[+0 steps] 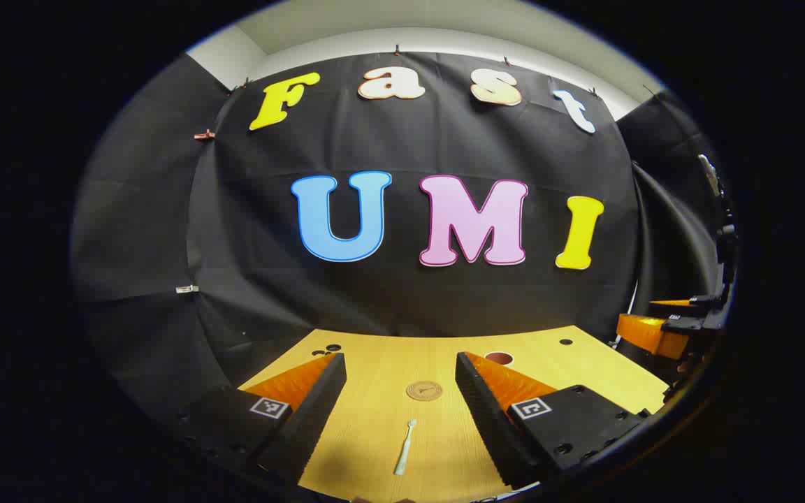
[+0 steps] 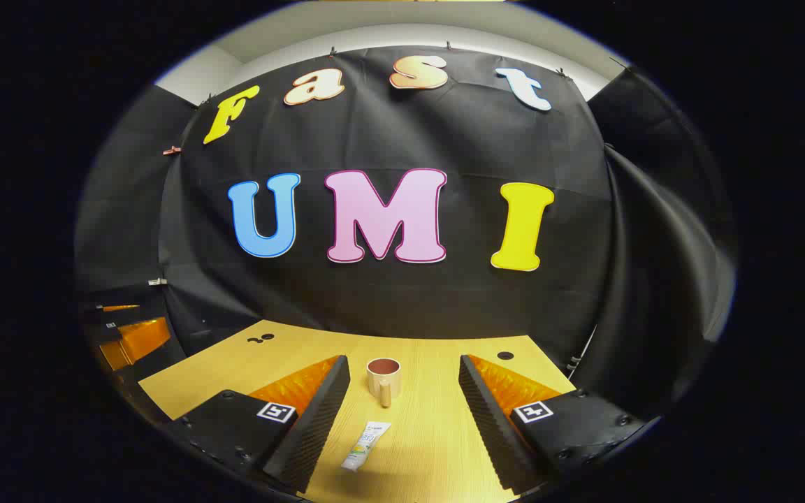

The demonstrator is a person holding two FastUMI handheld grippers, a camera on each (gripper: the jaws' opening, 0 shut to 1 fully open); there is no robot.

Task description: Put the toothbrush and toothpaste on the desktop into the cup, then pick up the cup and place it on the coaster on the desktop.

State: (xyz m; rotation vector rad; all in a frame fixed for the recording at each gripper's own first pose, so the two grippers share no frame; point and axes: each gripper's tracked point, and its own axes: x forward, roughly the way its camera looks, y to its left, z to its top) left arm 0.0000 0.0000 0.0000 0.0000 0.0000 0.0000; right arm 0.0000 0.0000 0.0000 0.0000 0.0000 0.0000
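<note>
A slim pale toothbrush (image 1: pixel 405 447) lies on the worktop (image 1: pixel 584 370) between my left gripper's (image 1: pixel 400 374) spread jaws, the round coaster (image 1: pixel 424 390) beyond it. My right gripper (image 2: pixel 404 377), jaws also spread, frames a white toothpaste (image 2: pixel 367 444) tube and the handled cup (image 2: pixel 383 378) behind it.

Staged recording booth, not a real home. Black cloth (image 2: pixel 388 307) hung on clips as backdrop on all sides, white wall (image 1: pixel 444 28) above it. Light wood desktop (image 2: pixel 430 426) with round cable holes (image 2: pixel 505 355) at the far edge, bathroom props laid out on it.
</note>
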